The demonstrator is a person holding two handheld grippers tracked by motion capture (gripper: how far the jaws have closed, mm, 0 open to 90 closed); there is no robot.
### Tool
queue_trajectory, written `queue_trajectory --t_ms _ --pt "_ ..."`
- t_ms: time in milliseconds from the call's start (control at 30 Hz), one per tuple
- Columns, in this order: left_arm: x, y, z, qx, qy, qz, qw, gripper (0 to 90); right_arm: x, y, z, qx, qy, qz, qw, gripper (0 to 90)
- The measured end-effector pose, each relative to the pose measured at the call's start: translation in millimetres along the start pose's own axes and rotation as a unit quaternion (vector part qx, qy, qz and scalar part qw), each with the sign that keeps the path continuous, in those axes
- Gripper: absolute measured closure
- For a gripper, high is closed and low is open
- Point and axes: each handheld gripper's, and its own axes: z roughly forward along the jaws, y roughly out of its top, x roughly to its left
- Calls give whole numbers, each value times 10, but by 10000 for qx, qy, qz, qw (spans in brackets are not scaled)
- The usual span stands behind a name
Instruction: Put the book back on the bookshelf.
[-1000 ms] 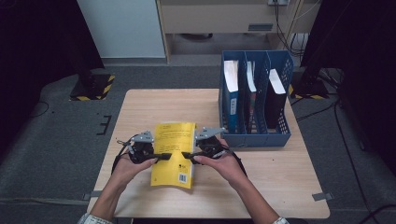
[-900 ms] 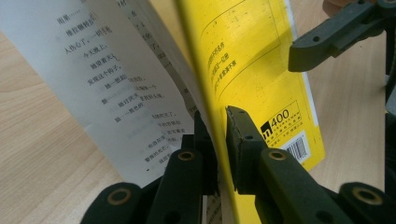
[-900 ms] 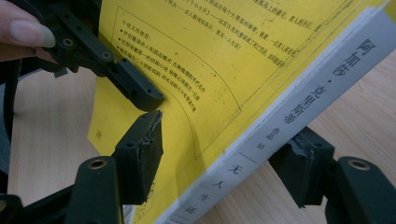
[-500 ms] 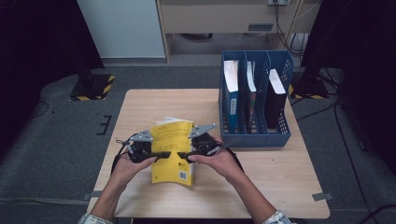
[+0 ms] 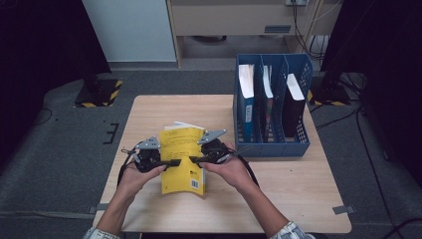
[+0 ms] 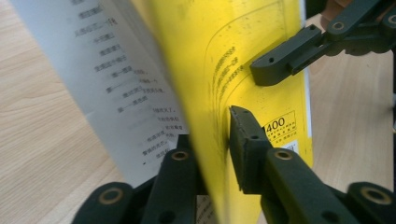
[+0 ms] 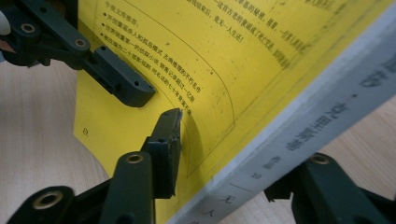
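A: Near edge first. What is on the worktop (image 5: 149, 209)?

B: Bare wood along the near edge, either side of the forearms. The yellow book (image 5: 183, 157) stands tilted near the middle, its lower edge towards the near side, its top edge leaning far.

A: Left tool (image 5: 171, 163)?

B: Clenched on the book's left edge. In the left gripper view one pad (image 6: 243, 140) lies flat on the yellow cover, the other sits behind it against a printed page. Pages fan open on that side.

A: Right tool (image 5: 195, 160)?

B: Its jaws have just been closing, with the book between them. In the right gripper view one pad (image 7: 168, 135) presses the cover; the other jaw is behind the spine edge. Grasping the book at its right edge.

A: Room to move?

B: Open wood to the left of the book and beyond it to the far edge. To the right, the blue file rack (image 5: 271, 144) stands near the right tool, holding upright binders (image 5: 246, 94). Free wood lies nearer than the rack on the right.
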Motion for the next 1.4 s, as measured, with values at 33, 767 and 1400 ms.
queue_trajectory --t_ms 33,767,1400 --pt "12 -6 -4 -19 66 -16 10000 751 -8 22 -12 -42 -18 -5 10000 612" --pt "92 -23 -49 -263 700 -82 9972 740 -31 175 -145 -315 -407 -282 9983 740" --pt "80 74 -51 -289 811 -14 9963 765 -25 228 -221 -503 -465 -354 9970 692"
